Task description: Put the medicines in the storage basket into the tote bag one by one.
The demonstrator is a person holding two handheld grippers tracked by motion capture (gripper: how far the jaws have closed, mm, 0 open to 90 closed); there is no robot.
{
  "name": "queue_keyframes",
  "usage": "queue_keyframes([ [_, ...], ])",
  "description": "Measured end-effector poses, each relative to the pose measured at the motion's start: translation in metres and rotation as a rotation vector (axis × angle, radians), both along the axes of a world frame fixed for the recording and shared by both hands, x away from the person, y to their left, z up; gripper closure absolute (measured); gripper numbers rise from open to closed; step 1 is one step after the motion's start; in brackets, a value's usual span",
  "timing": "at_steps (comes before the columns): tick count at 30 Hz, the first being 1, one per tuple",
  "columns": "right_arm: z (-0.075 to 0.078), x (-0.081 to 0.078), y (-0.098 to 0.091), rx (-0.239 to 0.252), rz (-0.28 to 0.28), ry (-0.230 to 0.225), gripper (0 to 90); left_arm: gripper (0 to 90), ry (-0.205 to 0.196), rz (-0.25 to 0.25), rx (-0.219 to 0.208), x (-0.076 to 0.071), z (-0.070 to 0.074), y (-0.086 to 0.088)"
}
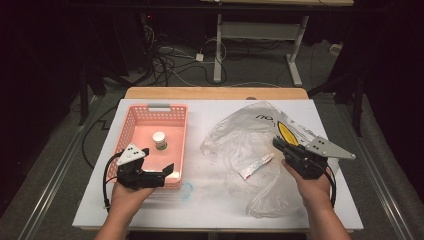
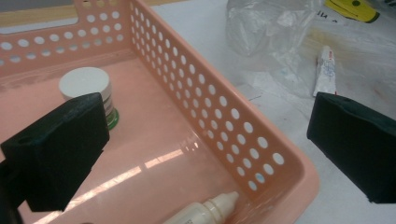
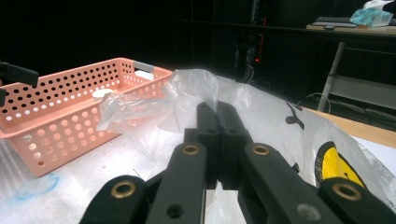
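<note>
**Bag pinched at right, left jaws wide over the basket**

The right hand-held gripper (image 1: 281, 144) has its jaws closed on the clear plastic bag (image 1: 240, 140), pinching the film at its far edge; the forearm reaches in low. The bag's black print is too crumpled to read, beside a yellow mark. The left hand-held gripper (image 1: 159, 161) stands wide open and empty over the pink basket's (image 1: 150, 108) near corner. On the desk (image 1: 200, 115), a small tube (image 1: 256, 166) lies on the bag, its lettering illegible.

Black grippers (image 1: 159, 168), grey three-cornered plates, black cables
</note>
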State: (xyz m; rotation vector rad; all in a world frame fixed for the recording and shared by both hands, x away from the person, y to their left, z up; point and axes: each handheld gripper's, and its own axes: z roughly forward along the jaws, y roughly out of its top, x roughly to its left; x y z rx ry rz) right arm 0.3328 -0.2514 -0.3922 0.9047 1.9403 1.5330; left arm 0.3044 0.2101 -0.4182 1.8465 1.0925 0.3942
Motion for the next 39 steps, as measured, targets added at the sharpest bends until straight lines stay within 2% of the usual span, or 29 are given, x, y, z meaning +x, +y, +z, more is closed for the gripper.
queue_keyframes([
  [6,0.0,0.0,0.0,-0.001,0.0,0.0,90.0,0.0,0.004,0.031,-0.004,0.002,-0.001,0.011],
  [12,0.0,0.0,0.0,0.001,-0.003,-0.001,90.0,0.0,0.004,0.038,-0.007,0.002,-0.003,0.015],
  [16,0.001,-0.001,-0.001,0.001,-0.006,-0.007,90.0,0.0,-0.005,0.016,-0.021,0.003,-0.001,0.014],
  [18,0.001,0.0,-0.001,0.002,-0.004,-0.006,90.0,0.0,-0.016,0.018,-0.024,0.003,0.001,0.012],
  [22,0.002,0.0,-0.001,0.003,-0.004,-0.006,90.0,0.0,-0.014,0.024,-0.015,0.008,0.006,0.007],
  [25,0.002,-0.001,-0.002,0.006,-0.004,-0.008,90.0,0.0,0.002,0.022,-0.012,0.016,0.01,0.005],
  [31,0.002,-0.001,0.0,0.004,-0.001,-0.006,90.0,0.0,-0.009,0.057,-0.052,0.034,0.023,0.006],
  [33,0.002,-0.001,0.001,0.003,-0.002,-0.004,90.0,0.0,-0.015,0.066,-0.04,0.043,0.026,0.007],
  [39,-0.001,0.001,0.001,0.0,-0.001,0.005,90.0,0.0,0.015,0.068,-0.04,0.07,0.025,0.007],
])
